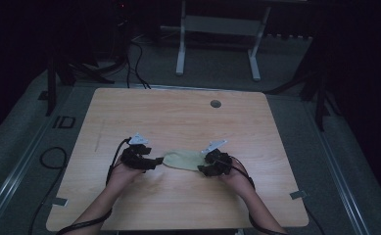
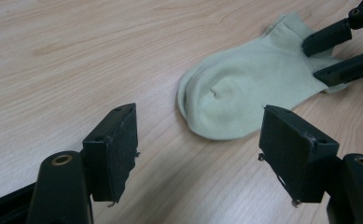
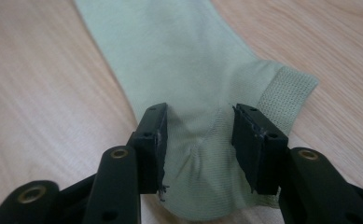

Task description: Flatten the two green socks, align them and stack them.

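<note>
Both forearms come in over the worktop's near edge, angled toward each other. Left hand-held gripper point(image 1: 152, 162) low over the worktop, pointing toward the right one, jaws spread wide with nothing between the pads. Right hand-held gripper point(image 1: 203, 168) points back toward the left one, jaws partly closed, straddling a fold of fabric, gap still visible between the pads.
</note>
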Demonstrator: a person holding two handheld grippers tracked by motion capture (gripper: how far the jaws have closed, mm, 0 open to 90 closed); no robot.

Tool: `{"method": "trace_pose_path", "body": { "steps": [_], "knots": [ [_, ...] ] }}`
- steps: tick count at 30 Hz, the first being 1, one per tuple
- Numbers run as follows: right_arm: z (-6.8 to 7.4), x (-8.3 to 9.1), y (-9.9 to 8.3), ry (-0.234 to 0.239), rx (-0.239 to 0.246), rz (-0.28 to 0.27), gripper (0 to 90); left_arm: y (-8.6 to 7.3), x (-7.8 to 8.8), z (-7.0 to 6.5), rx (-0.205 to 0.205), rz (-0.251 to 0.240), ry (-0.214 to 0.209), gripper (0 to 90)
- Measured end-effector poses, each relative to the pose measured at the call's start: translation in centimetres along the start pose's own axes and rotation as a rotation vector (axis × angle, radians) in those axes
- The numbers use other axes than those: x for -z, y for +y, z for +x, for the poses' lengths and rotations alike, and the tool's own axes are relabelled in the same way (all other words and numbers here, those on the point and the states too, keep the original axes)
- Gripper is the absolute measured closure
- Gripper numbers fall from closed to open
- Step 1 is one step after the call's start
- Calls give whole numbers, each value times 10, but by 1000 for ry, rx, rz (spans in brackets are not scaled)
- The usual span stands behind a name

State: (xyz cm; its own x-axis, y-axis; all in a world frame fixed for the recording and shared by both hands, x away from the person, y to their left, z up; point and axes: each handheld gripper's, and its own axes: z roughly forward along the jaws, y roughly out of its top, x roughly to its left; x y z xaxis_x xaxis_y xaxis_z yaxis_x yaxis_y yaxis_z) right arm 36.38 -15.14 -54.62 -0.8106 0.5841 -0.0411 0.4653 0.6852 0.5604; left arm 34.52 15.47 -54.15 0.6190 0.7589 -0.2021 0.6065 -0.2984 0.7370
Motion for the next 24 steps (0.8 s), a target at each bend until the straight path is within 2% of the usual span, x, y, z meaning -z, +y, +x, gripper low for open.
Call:
{"method": "trace_pose_path", "body": {
  "steps": [5,10,12,16,18,22,24],
  "knots": [
    [-1,3,-1,47,47,34,562,-4,8,0,1,-12,-1,278],
    [-10,5,-2,52,26,47,542,-5,11,-2,0,-22,-6,278],
    [-12,6,-2,63,20,48,486,-5,12,-3,-3,-27,-12,267],
    [-15,15,-3,86,-11,-11,372,-7,13,-6,-8,-48,0,249],
    [-18,20,-3,93,-36,-44,317,-10,12,-7,-2,-68,-7,194],
    [-22,31,-7,139,-55,-149,153,-17,12,-12,-34,-124,16,137],
    [-25,35,-9,86,-87,-186,146,-20,12,-13,-41,-144,40,108]
  ]
}}
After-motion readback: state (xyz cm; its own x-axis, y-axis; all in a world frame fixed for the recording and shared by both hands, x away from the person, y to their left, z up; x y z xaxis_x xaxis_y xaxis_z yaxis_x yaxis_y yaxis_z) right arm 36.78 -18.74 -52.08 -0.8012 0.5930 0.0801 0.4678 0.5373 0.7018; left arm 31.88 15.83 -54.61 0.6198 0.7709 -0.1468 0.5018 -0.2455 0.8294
